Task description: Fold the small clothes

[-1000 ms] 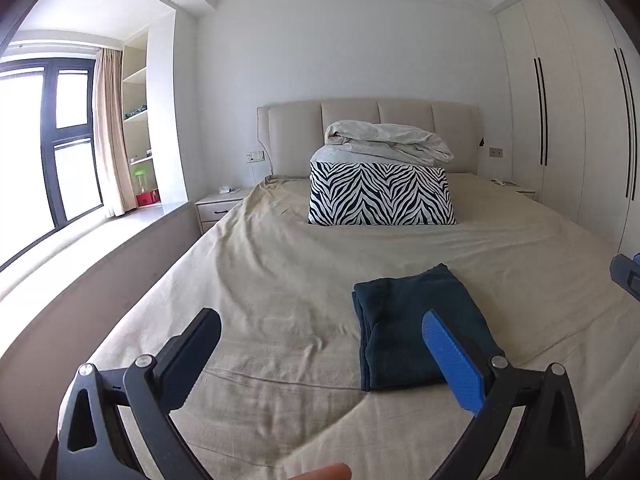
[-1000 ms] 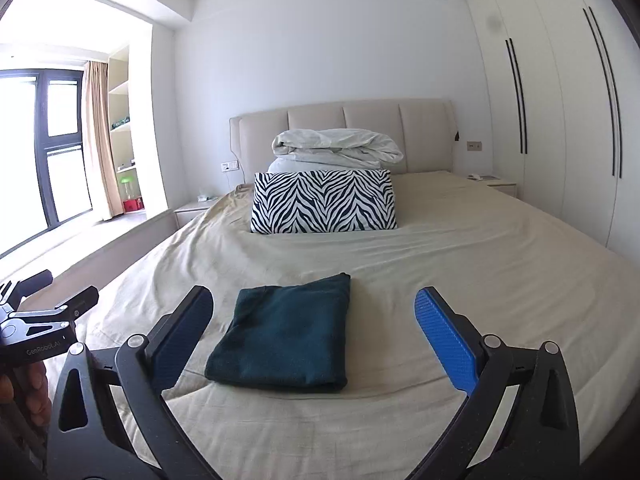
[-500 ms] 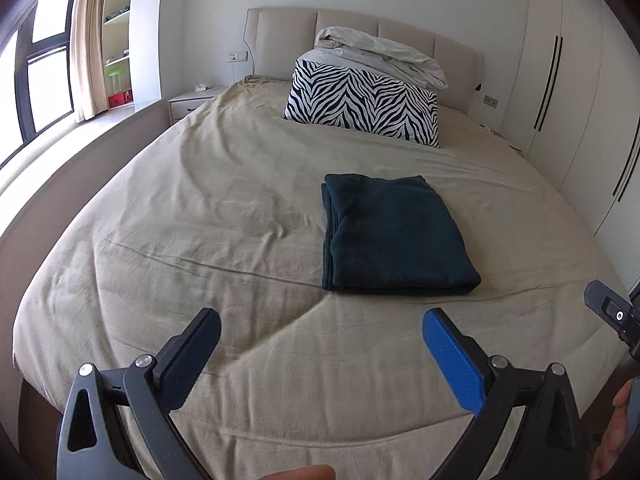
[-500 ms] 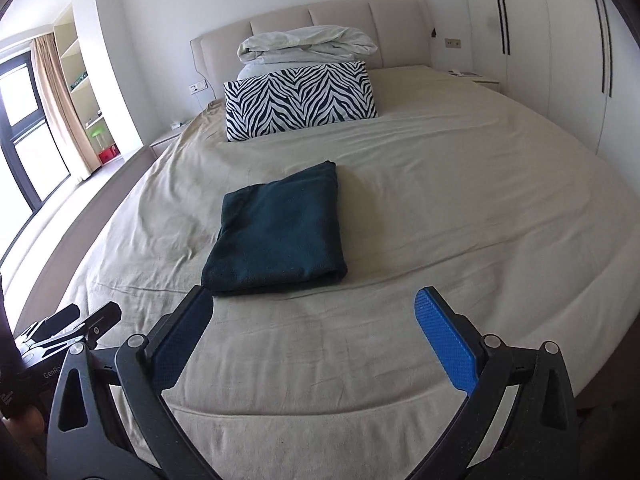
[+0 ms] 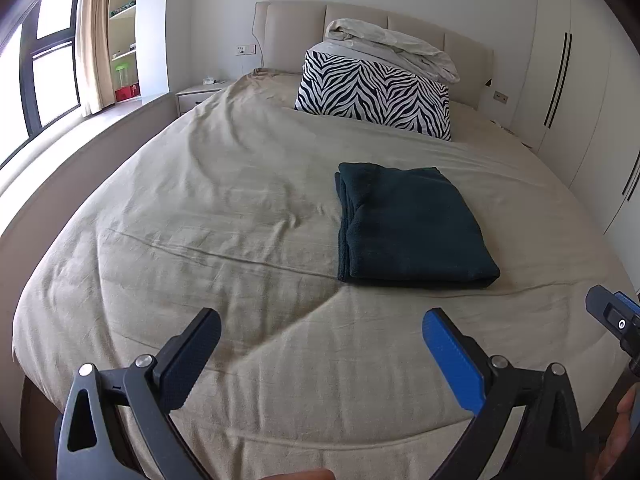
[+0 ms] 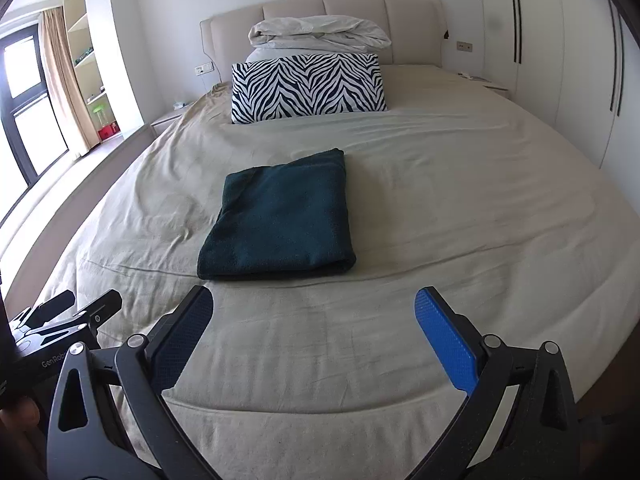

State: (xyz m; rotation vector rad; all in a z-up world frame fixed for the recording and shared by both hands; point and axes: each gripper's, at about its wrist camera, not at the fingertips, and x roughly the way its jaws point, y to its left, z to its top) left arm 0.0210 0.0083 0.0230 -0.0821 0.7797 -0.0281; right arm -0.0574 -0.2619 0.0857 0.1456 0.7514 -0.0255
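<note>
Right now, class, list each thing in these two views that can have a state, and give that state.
Cloth: folded, flat on the bed, not held.
Left gripper: open, empty, above the bed.
Right gripper: open, empty, short of the cloth.
Duvet: bundled on top of the pillow.
Pillow: upright at the headboard.
Bed: covered, sheet creased.

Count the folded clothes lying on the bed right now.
1. A dark teal, square-folded fleece garment lies on the beige bedsheet, mid-bed, in front of the zebra-striped pillow. The crumpled white duvet behind it is bedding; it could hide more.
</note>
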